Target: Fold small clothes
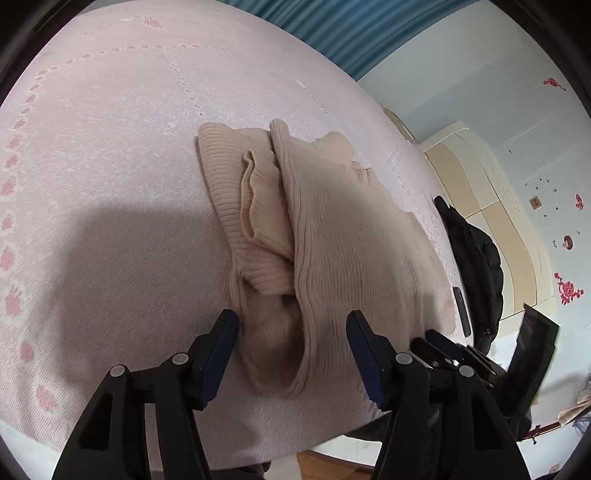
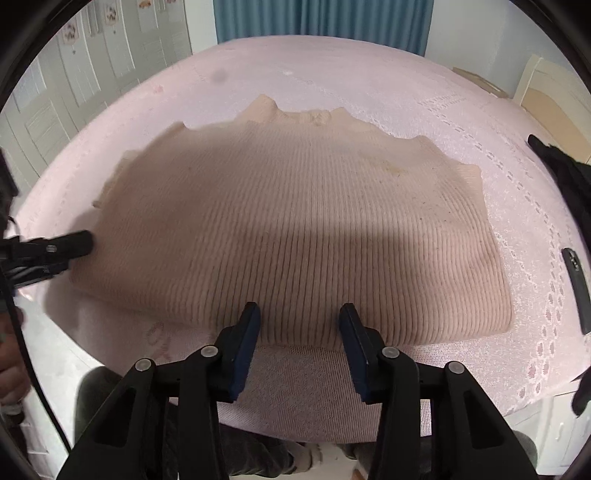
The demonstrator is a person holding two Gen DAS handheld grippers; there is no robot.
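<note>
- Left gripper: jaws wide open, gripping nothing; sweater dead ahead, bunched folds between fingertips, long axis running away from it.
- Right gripper: jaws open, empty; sweater's near hem just ahead of tips, long axis crosswise.
- Both about equally near.

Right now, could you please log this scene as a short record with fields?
surface: pink patterned bedspread
garment: beige ribbed knit sweater, folded, lying flat on the bedspread
left gripper: open, fingers either side of the sweater's bunched end
right gripper: open, at the sweater's near edge, nothing held
other items: black jacket and a dark slim device on the bed to the right of the sweater
backdrop: blue curtain
</note>
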